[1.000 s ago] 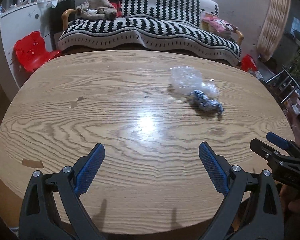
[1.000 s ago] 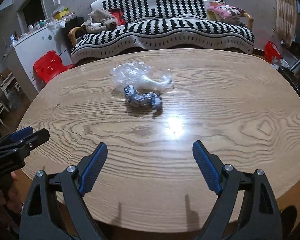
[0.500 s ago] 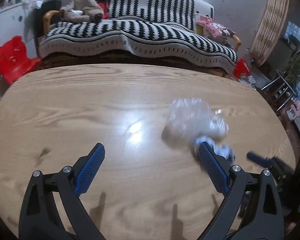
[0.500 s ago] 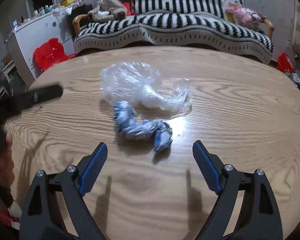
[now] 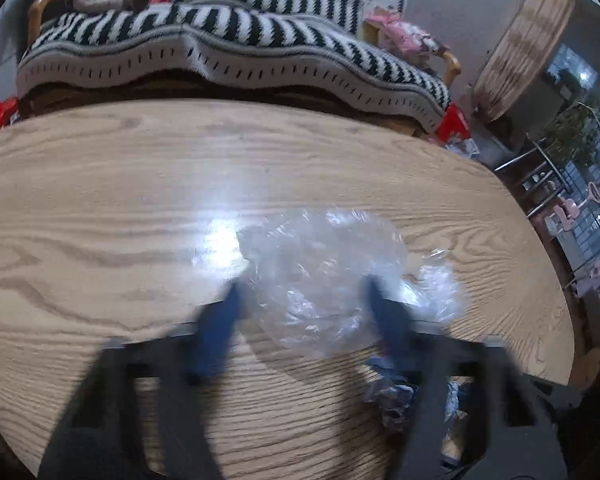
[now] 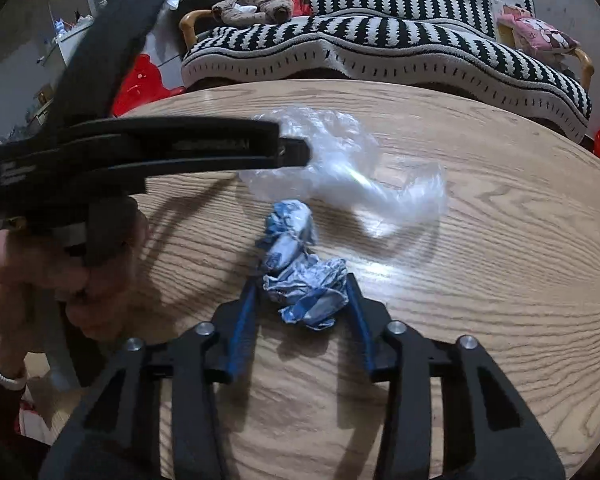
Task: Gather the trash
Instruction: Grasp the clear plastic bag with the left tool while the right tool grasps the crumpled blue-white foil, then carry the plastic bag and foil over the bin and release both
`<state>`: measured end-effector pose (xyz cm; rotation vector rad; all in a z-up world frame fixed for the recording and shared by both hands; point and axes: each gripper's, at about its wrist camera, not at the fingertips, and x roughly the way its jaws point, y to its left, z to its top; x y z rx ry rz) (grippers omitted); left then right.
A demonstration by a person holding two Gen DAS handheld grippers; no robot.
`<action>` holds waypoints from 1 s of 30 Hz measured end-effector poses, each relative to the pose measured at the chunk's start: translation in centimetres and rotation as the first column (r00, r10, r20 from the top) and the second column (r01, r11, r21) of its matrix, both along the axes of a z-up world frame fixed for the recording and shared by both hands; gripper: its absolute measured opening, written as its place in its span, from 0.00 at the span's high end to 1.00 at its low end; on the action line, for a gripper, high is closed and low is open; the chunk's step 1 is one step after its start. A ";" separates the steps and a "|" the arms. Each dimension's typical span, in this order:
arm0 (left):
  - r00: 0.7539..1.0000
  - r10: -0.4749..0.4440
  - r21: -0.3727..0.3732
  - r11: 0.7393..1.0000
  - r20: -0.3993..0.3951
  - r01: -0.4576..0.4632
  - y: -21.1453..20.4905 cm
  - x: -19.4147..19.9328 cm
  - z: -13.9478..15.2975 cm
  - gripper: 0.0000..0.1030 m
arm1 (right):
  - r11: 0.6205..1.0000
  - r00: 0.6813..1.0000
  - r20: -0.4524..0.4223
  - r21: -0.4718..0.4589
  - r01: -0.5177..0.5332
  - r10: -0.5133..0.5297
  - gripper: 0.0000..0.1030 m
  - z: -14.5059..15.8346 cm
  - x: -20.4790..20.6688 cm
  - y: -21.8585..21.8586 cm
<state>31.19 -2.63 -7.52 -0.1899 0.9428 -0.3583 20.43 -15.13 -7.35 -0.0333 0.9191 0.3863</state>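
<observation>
A crumpled clear plastic bag (image 5: pixel 324 276) lies on the wooden table (image 5: pixel 100 208). My left gripper (image 5: pixel 304 300) is blurred by motion; its jaws stand on either side of the bag's near part, still partly apart. A crumpled blue and white wrapper (image 6: pixel 300 272) lies just in front of the bag (image 6: pixel 340 160). My right gripper (image 6: pixel 300 284) has its blue fingers against both sides of the wrapper. The wrapper also shows at the lower right of the left wrist view (image 5: pixel 392 392). The left gripper's body (image 6: pixel 160 148) crosses the right wrist view.
A black and white striped sofa (image 5: pixel 220 40) stands behind the table, with a stuffed toy (image 6: pixel 256 0) and a pink cushion (image 6: pixel 540 36) on it. A red plastic chair (image 6: pixel 144 84) stands at the left. A rack (image 5: pixel 548 184) stands at the right.
Both grippers have moved forward over the table. The left one now straddles the plastic bag and has narrowed. The right one has closed in on the blue and white wrapper.
</observation>
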 end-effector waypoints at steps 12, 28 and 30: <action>0.997 0.045 0.147 0.988 0.069 -0.055 0.7 -7.1 3.8 0.99 | 0.997 0.997 0.033 -0.001 0.075 -0.075 0.64 3.7 -7.6 -1.9; 0.992 0.087 0.141 0.985 0.095 -0.100 2.2 -25.1 8.0 0.99 | 0.970 0.966 0.087 0.036 0.242 -0.245 0.64 8.0 -22.7 -5.8; 0.991 0.078 0.151 0.984 0.111 -0.095 1.5 -25.5 8.0 0.99 | 0.968 0.964 0.089 0.032 0.249 -0.251 0.63 8.0 -23.2 -6.1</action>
